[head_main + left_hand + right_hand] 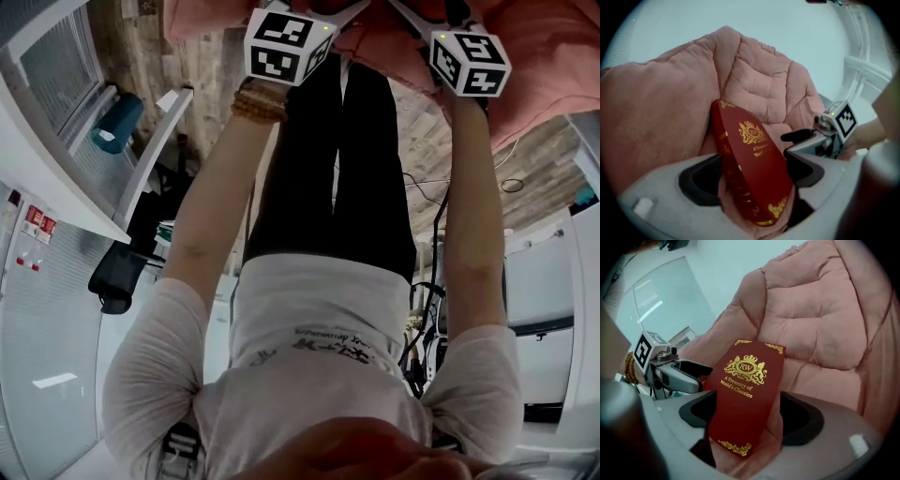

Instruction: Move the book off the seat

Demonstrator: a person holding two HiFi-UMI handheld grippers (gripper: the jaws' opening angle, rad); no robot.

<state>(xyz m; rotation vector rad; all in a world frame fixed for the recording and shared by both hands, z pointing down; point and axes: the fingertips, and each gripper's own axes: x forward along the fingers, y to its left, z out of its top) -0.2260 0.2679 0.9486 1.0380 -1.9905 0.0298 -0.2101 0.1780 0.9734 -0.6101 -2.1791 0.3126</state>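
Jaws of both the left gripper (752, 174) and the right gripper (751, 416) stood wide apart and held nothing. Each pair bracketed the red hardback book with gold lettering (746, 389), with no pad plainly pressing on it. The book lay tilted in the lower middle of both gripper views, resting on the pink quilted cushion seat (820, 319), whose padded back filled the upper frame. The step looked like the reach before the grasp, the book not yet lifted. Next, the jaws would probably need to close firmly on the book, then raise it clear of the soft cushion.
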